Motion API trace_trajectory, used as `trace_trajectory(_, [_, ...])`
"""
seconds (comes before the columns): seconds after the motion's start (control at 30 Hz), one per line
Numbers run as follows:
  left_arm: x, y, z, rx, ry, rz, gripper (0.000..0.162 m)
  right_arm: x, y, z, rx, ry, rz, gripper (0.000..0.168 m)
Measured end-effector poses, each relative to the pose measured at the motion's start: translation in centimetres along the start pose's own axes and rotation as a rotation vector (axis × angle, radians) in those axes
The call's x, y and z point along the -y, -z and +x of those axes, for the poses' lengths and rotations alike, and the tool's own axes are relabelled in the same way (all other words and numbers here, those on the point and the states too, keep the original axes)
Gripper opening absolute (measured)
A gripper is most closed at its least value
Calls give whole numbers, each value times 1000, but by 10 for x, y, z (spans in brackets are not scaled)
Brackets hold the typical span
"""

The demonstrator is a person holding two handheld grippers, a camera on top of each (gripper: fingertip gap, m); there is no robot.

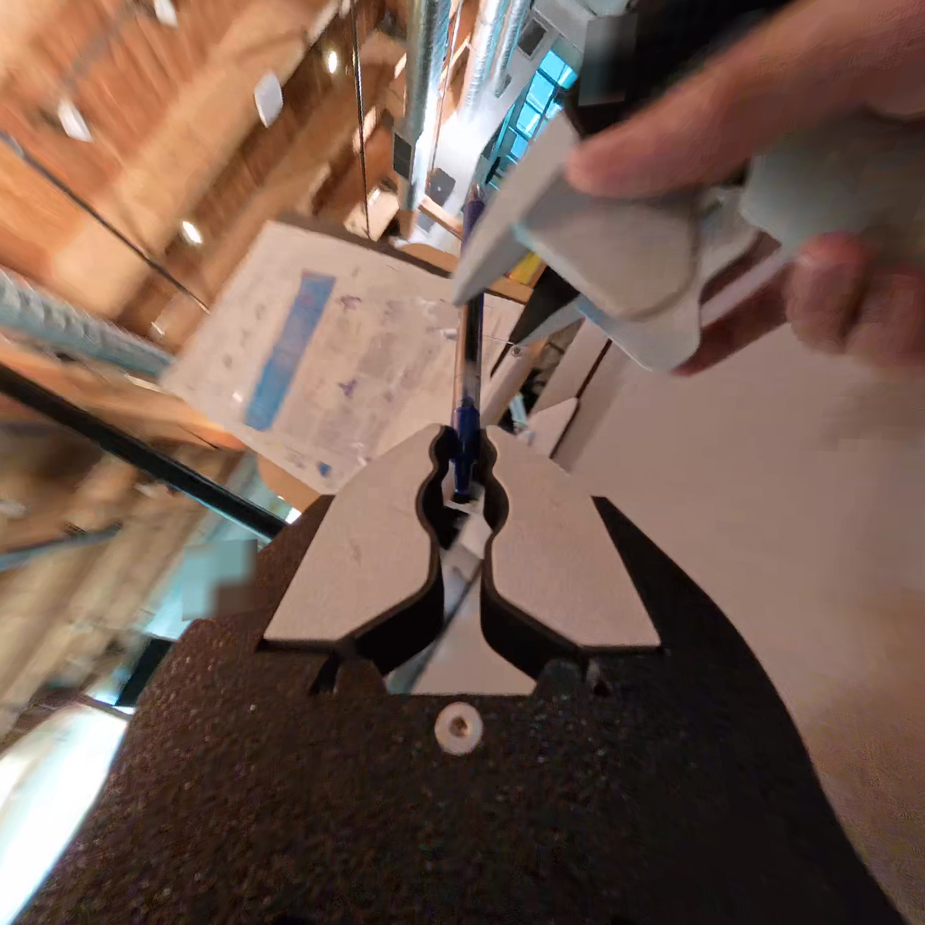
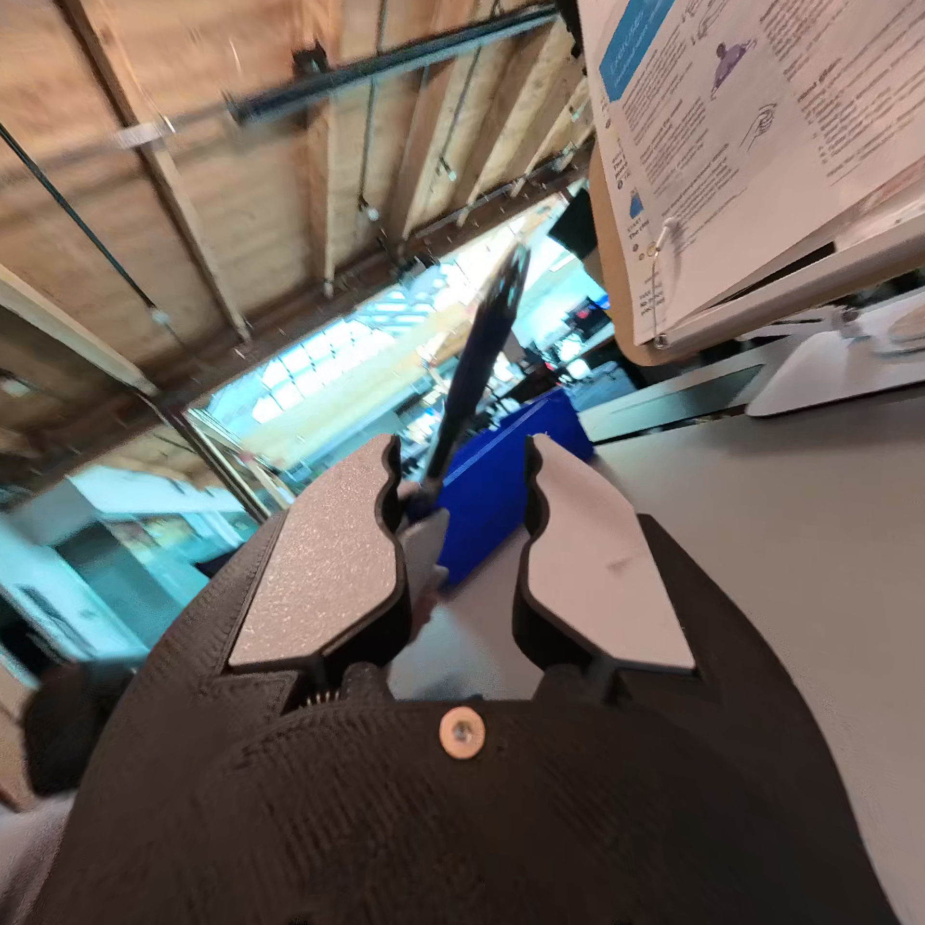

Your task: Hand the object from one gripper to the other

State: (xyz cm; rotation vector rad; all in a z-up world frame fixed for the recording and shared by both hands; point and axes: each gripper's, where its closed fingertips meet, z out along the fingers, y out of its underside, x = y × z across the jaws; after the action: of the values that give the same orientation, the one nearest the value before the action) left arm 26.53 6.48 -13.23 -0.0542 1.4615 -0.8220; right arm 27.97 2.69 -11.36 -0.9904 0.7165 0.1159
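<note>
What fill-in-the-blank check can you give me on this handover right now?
1. The left gripper is ____ on the blue pen.
2. The right gripper is ____, with the pen between its fingers.
3. In the right wrist view, the bin behind the pen is coloured ____.

Missing words: shut; open; blue.

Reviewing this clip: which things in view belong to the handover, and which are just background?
Part of the job:
- blue pen, clamped in the left claw
- right claw, open, with the pen between its fingers
- hand holding the right claw

Just lying about:
- printed sheet
- blue bin
- white desk
</note>
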Motion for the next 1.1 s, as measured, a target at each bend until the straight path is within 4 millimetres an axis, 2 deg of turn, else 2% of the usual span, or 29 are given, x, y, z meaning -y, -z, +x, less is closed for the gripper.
trace_trajectory(0.07, [6,0,7,1,-129,15,10,12,4,0,53,-118,72,44])
trace_trajectory(0.1, [8,-1,11,-2,-161,18,10,17,7,3,62,-153,98,36])
trace_trajectory(0.13, [10,-2,12,-1,-185,19,10,21,10,7,59,-170,113,19])
trace_trajectory(0.2, [10,-3,16,-12,-196,12,10,21,12,12,45,-171,95,14])
trace_trajectory(0.27, [7,-4,20,-46,-113,7,11,22,10,6,78,-139,76,12])
trace_trajectory(0.33, [6,-4,29,-143,75,22,15,21,9,-2,121,-53,41,12])
trace_trajectory(0.37, [7,-2,33,-207,191,38,24,22,9,-10,175,-13,35,12])
trace_trajectory(0.4, [10,0,38,-288,322,62,35,25,10,-23,263,11,39,12])
trace_trajectory(0.47, [23,7,46,-487,607,135,39,31,20,-54,497,14,36,12])
trace_trajectory(0.5, [32,14,48,-595,738,182,39,32,24,-62,549,36,26,12])
trace_trajectory(0.63, [57,45,53,-1034,1113,302,33,12,36,-74,621,312,-144,13])
trace_trajectory(0.73, [63,57,60,-1221,1243,296,34,5,44,-78,654,410,-191,12])
trace_trajectory(0.8, [65,57,62,-1235,1262,295,32,8,46,-81,674,402,-179,12])
trace_trajectory(0.97, [60,49,63,-1160,1231,270,10,4,44,-77,645,418,-204,12])
trace_trajectory(1.1, [53,40,55,-1064,1252,264,11,3,41,-68,593,437,-217,12])
